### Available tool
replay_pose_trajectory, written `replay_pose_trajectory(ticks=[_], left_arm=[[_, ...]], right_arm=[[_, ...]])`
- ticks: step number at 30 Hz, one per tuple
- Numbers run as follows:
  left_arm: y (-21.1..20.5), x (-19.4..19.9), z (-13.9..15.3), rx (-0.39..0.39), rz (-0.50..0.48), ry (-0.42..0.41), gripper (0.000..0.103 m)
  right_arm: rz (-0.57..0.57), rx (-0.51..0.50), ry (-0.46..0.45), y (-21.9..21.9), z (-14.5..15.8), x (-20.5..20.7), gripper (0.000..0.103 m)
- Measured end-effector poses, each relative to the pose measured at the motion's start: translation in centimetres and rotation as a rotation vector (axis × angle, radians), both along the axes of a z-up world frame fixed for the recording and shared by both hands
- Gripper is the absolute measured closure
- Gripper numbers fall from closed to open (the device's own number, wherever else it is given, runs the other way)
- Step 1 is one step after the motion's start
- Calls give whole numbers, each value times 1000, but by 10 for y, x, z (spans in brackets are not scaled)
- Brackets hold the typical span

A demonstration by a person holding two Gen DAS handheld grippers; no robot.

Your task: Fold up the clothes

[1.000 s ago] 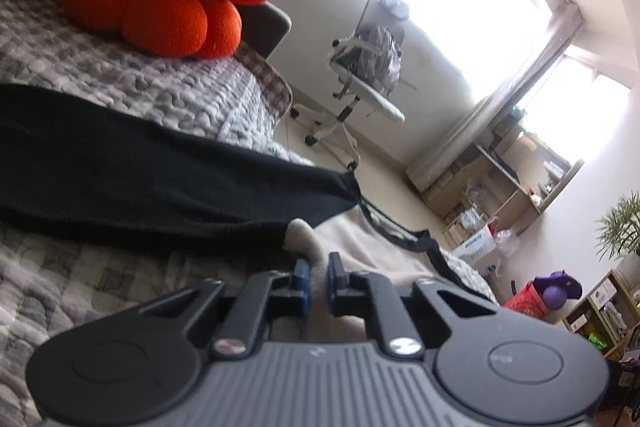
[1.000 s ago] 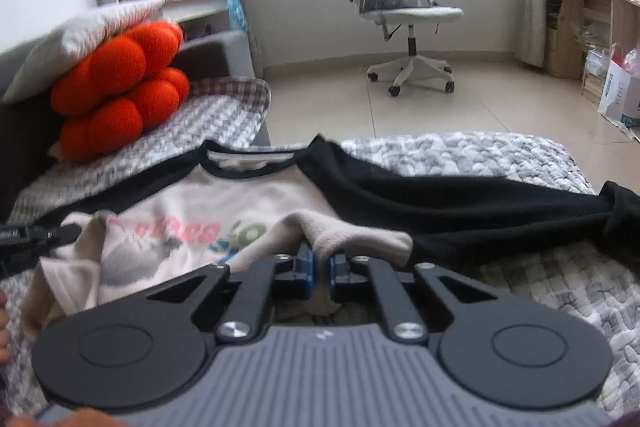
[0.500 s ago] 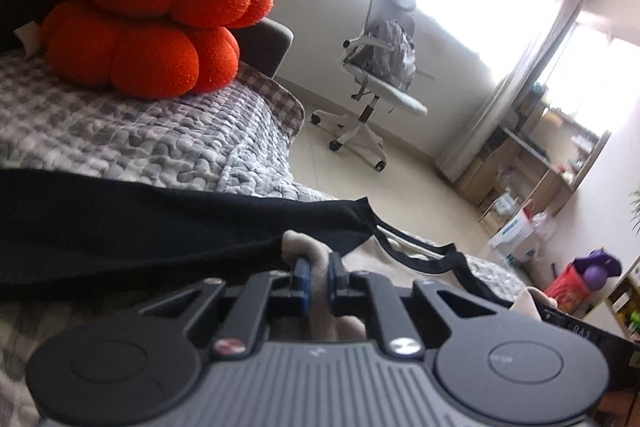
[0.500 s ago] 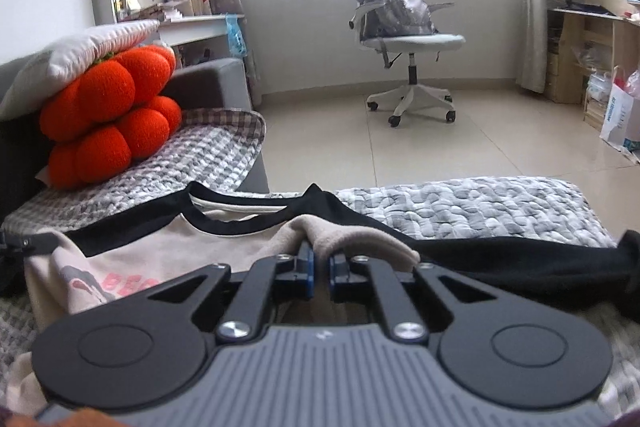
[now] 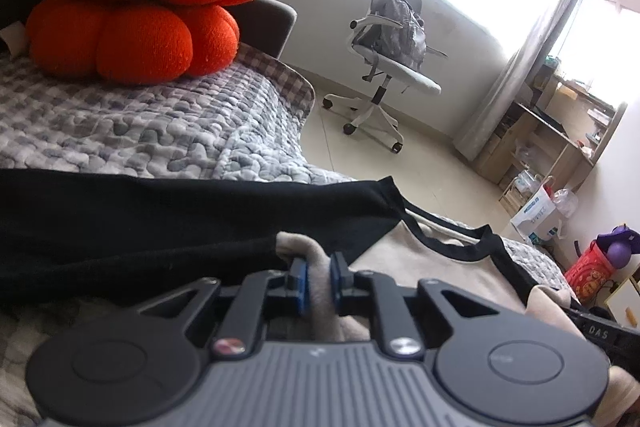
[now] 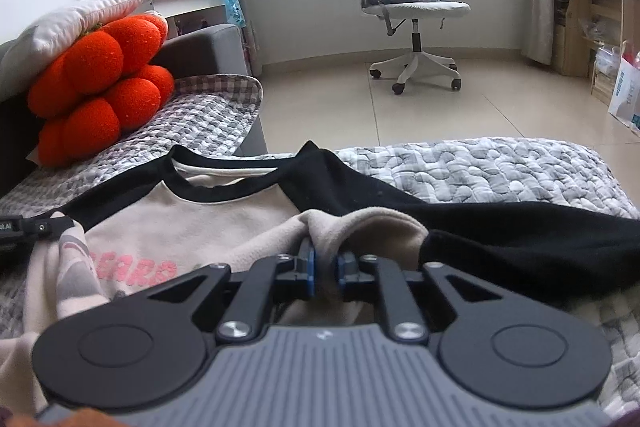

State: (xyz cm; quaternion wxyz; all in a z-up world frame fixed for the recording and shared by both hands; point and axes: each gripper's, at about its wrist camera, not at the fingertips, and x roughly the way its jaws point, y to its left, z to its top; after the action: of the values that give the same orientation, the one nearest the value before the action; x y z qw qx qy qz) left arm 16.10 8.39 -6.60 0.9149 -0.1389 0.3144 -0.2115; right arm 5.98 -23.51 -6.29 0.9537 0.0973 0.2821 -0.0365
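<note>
While both claws are clenched on fabric, the shirt (image 6: 224,223) lies spread on the bed (image 6: 480,167), over its grey quilted cover.

Left claw (image 5: 318,281): jaws pinched on a bunched fold of the cream body cloth, just beside the edge of the black sleeve (image 5: 160,223). That sleeve runs off to the left across the quilt. Black neckline trim visible to the right of the pinch.

Right claw (image 6: 325,277): jaws pinched on a raised cream fold at the shirt's right side, next to where the other black sleeve (image 6: 520,231) starts. That sleeve stretches out to the right over the quilt. Pink lettering (image 6: 138,273) on the chest partly shows, partly hidden by a fold.

Left claw's tip also shows at the left edge of the right wrist view, touching the cloth there.

Background: orange cushion (image 6: 100,83) at the head of the bed with a pale pillow on top, office chair (image 6: 404,7) with a grey bag on the floor by the window.
</note>
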Motion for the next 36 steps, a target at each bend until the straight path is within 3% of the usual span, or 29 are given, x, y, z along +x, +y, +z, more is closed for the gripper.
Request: replay_pose_trajectory(ticks=[2, 3, 5, 12, 20, 26, 36], left_arm=[[1, -2, 3, -10, -9, 8, 75], [2, -3, 6, -18, -15, 13, 67], [2, -7, 10, -16, -22, 29, 60], [6, -30, 22, 19, -32, 101, 53], [19, -63, 22, -13, -72, 208, 51], [26, -90, 24, -55, -95, 236, 51], [27, -125, 11, -39, -104, 260, 53]], right_arm=[[6, 5, 5, -1, 5, -4, 84], [5, 9, 6, -1, 7, -6, 73], [0, 17, 6, -3, 11, -12, 58], [1, 62, 37, -11, 17, -42, 58], [-1, 120, 102, -16, 14, -80, 58], [13, 157, 133, -11, 11, -98, 58], [31, 172, 162, -2, 3, -106, 58]])
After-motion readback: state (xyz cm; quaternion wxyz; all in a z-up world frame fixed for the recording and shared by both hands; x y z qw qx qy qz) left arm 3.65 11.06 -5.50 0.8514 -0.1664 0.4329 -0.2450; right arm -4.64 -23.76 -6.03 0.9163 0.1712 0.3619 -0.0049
